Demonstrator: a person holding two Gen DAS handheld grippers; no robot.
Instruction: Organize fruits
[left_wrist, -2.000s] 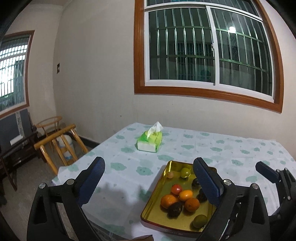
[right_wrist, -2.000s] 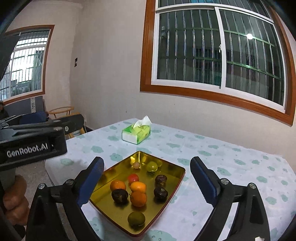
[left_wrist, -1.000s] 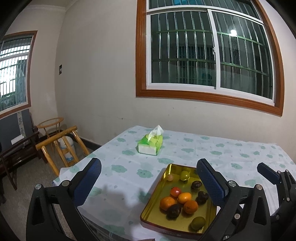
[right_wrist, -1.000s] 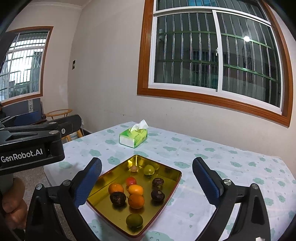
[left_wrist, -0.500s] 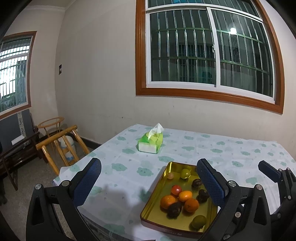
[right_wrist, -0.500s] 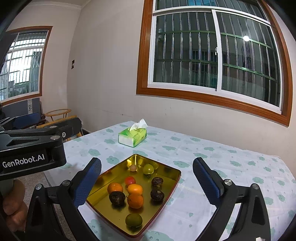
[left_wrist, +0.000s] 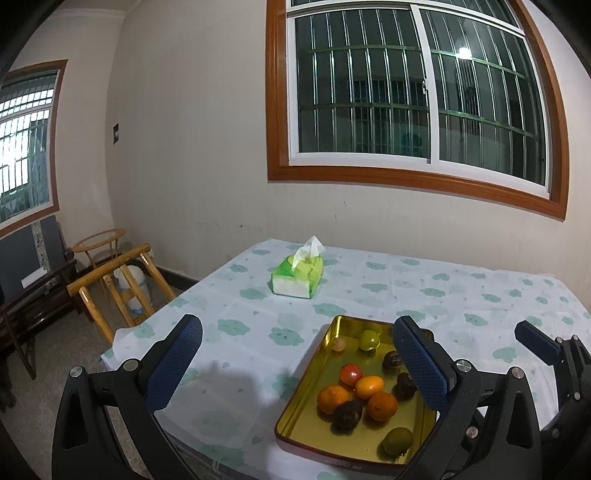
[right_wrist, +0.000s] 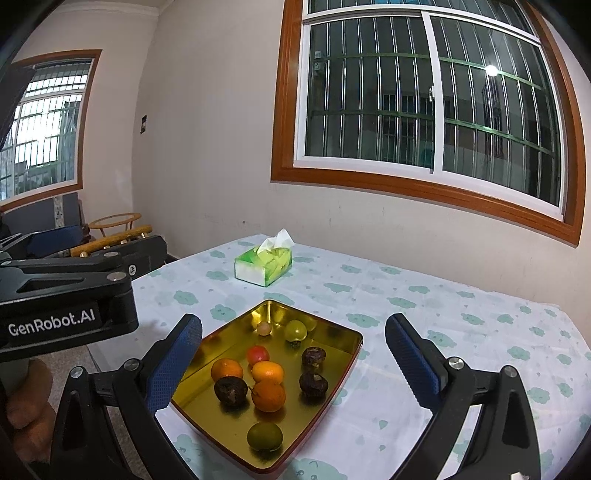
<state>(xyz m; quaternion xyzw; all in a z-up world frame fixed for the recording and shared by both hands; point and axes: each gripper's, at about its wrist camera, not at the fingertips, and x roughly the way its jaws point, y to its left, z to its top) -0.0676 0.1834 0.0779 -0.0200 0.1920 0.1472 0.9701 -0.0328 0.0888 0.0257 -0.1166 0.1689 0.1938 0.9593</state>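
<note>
A gold metal tray (right_wrist: 332, 336) sits near the front edge of the table and holds several fruits: oranges (right_wrist: 268, 396), dark brown fruits (right_wrist: 231, 390), a red one (right_wrist: 258, 354), and green ones (right_wrist: 264, 436). The tray also shows in the left wrist view (left_wrist: 303, 417). My left gripper (left_wrist: 295, 365) is open and empty, held above the table's front edge, left of the tray. My right gripper (right_wrist: 293, 363) is open and empty, held above and in front of the tray. The left gripper's body (right_wrist: 66, 306) shows at the left of the right wrist view.
A green tissue box (left_wrist: 298, 277) stands farther back on the cloud-patterned tablecloth (left_wrist: 461, 291). A wooden chair (left_wrist: 118, 284) and a small round table (left_wrist: 98, 236) stand on the floor to the left. A wall with a barred window lies behind the table.
Both grippers have stayed open and nearly still. The views shifted slightly, with the tray a little lower and closer than a second ago.
</note>
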